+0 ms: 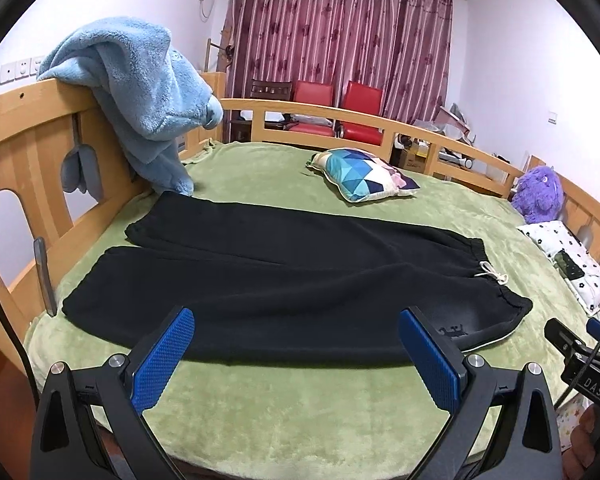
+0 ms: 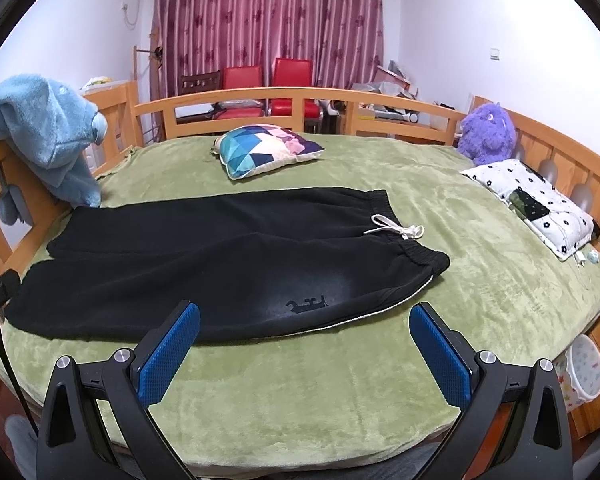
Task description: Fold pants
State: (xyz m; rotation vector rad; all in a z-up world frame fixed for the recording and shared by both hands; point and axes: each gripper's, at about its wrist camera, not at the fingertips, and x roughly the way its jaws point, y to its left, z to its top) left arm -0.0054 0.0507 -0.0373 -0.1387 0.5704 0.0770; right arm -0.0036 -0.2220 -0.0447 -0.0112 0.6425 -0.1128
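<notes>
Black pants (image 1: 284, 276) lie flat on the green bed cover (image 1: 300, 408), legs to the left, waistband with a white drawstring (image 1: 491, 273) to the right. They also show in the right wrist view (image 2: 204, 268), drawstring (image 2: 396, 230) at the waist. My left gripper (image 1: 296, 356) is open and empty, just above the pants' near edge. My right gripper (image 2: 304, 348) is open and empty, near the pants' near edge by the waist. The right gripper's tip (image 1: 580, 352) shows at the right edge of the left wrist view.
A blue fleece blanket (image 1: 140, 92) hangs over the wooden headboard (image 1: 24, 140) at left. A patterned cushion (image 1: 364, 174) lies behind the pants. A purple plush toy (image 2: 488, 130) and a flowered pillow (image 2: 536, 204) sit at right. A wooden rail (image 2: 300, 98) rings the bed.
</notes>
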